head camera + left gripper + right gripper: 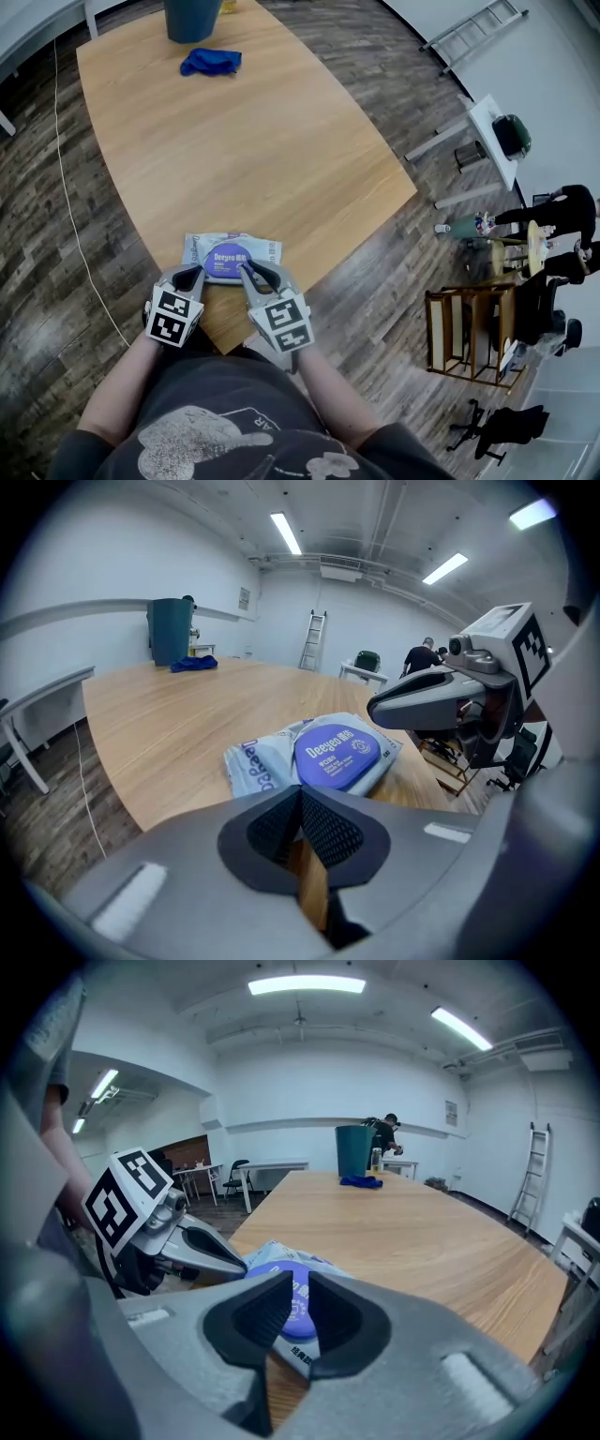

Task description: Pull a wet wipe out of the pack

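Two grippers close on the wipes pack (263, 249), lid (225, 259) down.
It lies at the table's (262, 141) six-o'clock edge, soft, light, likely slippery. The left gripper (199, 274) is closed and empty at nine; the right gripper (245, 271), barely parted, holds nothing. Pinch the stiff lid's lip.

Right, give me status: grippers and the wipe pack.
Left gripper shut, empty, beside the wet wipe pack. Right gripper slightly open, tips at the blue lid, nothing gripped. Pack flat on table, lid closed. Nothing in the way.
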Demonstrator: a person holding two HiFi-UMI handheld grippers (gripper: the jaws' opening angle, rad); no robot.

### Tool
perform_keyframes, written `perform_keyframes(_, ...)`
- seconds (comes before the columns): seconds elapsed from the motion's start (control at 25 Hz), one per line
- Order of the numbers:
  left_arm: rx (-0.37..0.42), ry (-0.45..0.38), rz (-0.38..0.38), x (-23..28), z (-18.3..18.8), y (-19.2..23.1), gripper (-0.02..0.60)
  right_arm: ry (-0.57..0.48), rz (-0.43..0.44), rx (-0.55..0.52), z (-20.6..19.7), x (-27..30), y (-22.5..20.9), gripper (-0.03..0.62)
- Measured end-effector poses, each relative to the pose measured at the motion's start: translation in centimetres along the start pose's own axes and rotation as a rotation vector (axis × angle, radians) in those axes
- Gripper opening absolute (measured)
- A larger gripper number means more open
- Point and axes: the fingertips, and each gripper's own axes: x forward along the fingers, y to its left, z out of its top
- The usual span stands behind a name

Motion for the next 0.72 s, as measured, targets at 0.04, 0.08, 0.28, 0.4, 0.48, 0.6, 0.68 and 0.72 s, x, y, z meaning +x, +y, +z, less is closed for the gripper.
perform_keyframes(0.04, 0.002, 0.005, -0.002, 0.1, -0.1, 0.0, 0.018, 0.014, 0.008, -0.021, -0.1, 0.2, 0.2, 0.052)
perform_keyframes(0.08, 0.001, 0.009, -0.005, 0.1, -0.1, 0.0, 0.018, 0.032, 0.021, -0.045, -0.3, 0.5, 0.3, 0.067)
perform_keyframes(0.28, -0.012, 0.01, -0.024, 0.2, 0.0, -0.1, 0.018, 0.122, 0.077, -0.132, -1.6, 1.6, 0.7, 0.221)
perform_keyframes(0.4, -0.006, 0.014, -0.035, 0.2, 0.0, -0.4, 0.018, 0.157, 0.09, -0.172, -2.0, 1.9, 0.6, 0.259)
perform_keyframes(0.48, -0.003, 0.016, -0.045, 0.2, 0.0, -0.4, 0.018, 0.183, 0.11, -0.205, -2.3, 2.3, 0.7, 0.285)
perform_keyframes(0.6, -0.001, 0.018, -0.055, 0.3, 0.0, -0.3, 0.018, 0.217, 0.143, -0.237, -2.5, 3.0, 0.9, 0.316)
perform_keyframes(0.68, 0.001, 0.026, -0.061, 0.2, 0.0, -0.4, 0.018, 0.229, 0.163, -0.24, -2.4, 3.3, 1.1, 0.328)
perform_keyframes(0.72, 0.001, 0.03, -0.064, 0.1, -0.1, -0.4, 0.018, 0.232, 0.173, -0.239, -2.4, 3.4, 1.2, 0.331)
